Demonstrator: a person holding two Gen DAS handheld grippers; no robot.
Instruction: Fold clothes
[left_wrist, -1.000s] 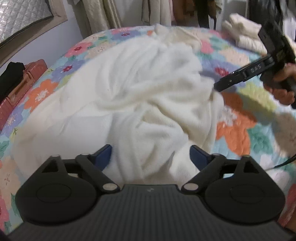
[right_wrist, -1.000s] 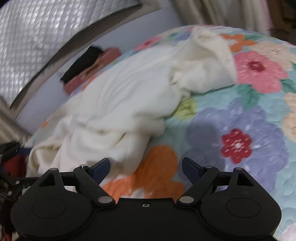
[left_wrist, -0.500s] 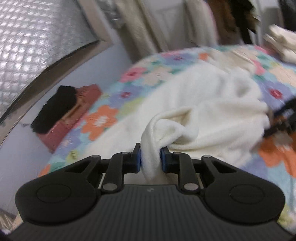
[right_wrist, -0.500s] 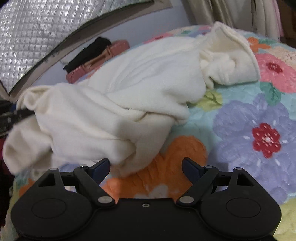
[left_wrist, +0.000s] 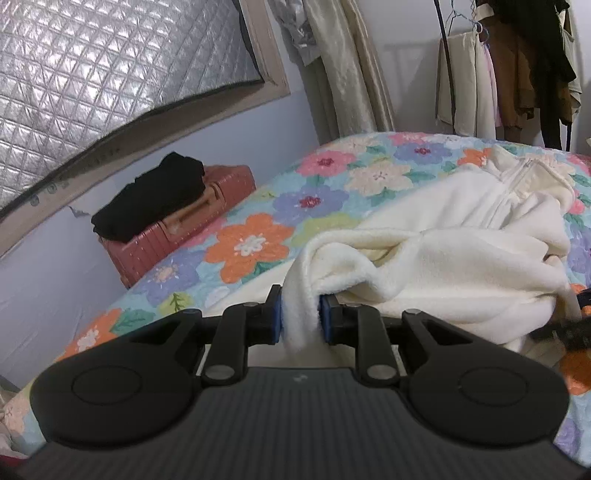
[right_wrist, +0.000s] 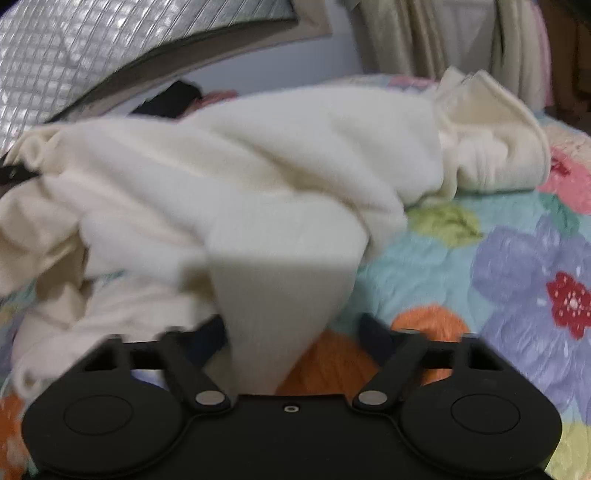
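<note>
A cream fleece zip-up garment (left_wrist: 461, 258) lies crumpled on the flower-patterned quilted bed (left_wrist: 258, 243). The left tool (left_wrist: 301, 319) is pinching a bunched fold of it between its blue pads. The right tool (right_wrist: 291, 332) is closing — a fold hangs between its jaws, blurred.

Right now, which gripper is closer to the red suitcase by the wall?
Left. The left gripper, clamped on the cream fleece, is on the bed's suitcase side. The right gripper, closing on the fleece, is across the garment, farther away.
</note>
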